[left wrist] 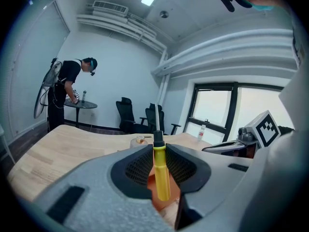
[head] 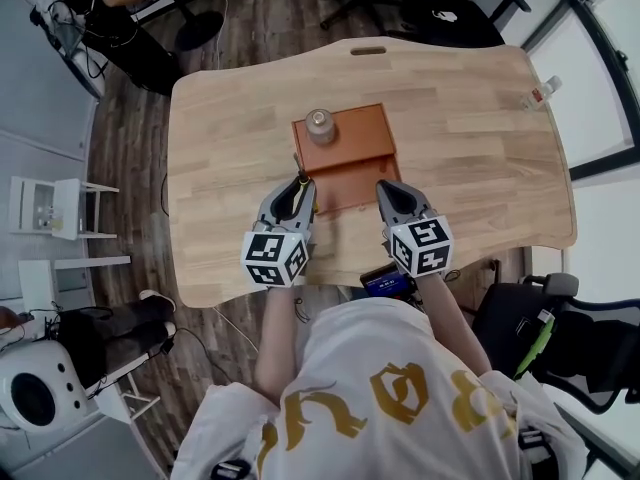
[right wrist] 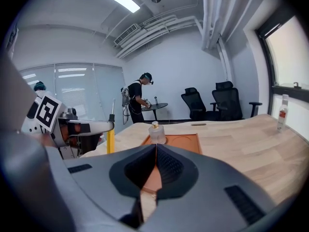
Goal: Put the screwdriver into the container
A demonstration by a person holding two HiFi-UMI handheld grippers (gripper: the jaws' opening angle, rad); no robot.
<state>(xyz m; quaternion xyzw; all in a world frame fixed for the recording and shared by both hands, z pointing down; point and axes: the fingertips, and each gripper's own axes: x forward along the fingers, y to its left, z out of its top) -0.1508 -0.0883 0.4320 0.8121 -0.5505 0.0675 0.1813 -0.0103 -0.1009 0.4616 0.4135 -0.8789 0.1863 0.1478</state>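
A pale wooden table [head: 480, 148] fills the middle of the head view, with a narrow slot [head: 368, 50] near its top edge. A small glass bottle [head: 320, 126] stands upright just above centre. A clear plastic bottle [head: 540, 93] stands at the table's upper right edge. A white shelf unit [head: 50, 208] sits at far left. At the left of the left gripper view, a person in black [left wrist: 67, 86] leans over a round table [left wrist: 81, 105], with black office chairs [left wrist: 126, 115] to its right.

The container [head: 352, 163] is sitting in the middle of the surface [head: 220, 168], 1 jar [head: 320, 126] standing in its far left corner. The left claw [head: 300, 184], with the screwdriver [left wrist: 161, 170] upright between its jaws, is hovering at the near left corner, the right claw [head: 388, 190] at the near right. 1 bottle [head: 540, 92] is lying at the surface's far right edge.
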